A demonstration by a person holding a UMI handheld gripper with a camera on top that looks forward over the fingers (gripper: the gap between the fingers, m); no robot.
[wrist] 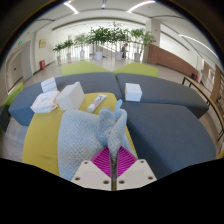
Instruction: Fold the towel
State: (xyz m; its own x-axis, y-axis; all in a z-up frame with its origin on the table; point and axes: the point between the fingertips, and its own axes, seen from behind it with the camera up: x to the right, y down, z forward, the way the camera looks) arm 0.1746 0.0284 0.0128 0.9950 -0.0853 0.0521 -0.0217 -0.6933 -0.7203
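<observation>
A light blue-grey towel (85, 135) lies crumpled on a yellow-green sheet (40, 135) over a grey table (170, 125). One corner of the towel rises in a peak (112, 125) just ahead of my fingers. My gripper (112, 165) is shut on that part of the towel: the two magenta pads (100, 162) meet with cloth pinched between them and lift it off the surface. The rest of the towel spreads to the left of the fingers.
A white box (70, 95), a white paper stack (45, 102), a small white object (97, 100) and another white box (133, 92) sit beyond the towel. Potted plants (105, 40) stand in the far hall. Bare grey table lies to the right.
</observation>
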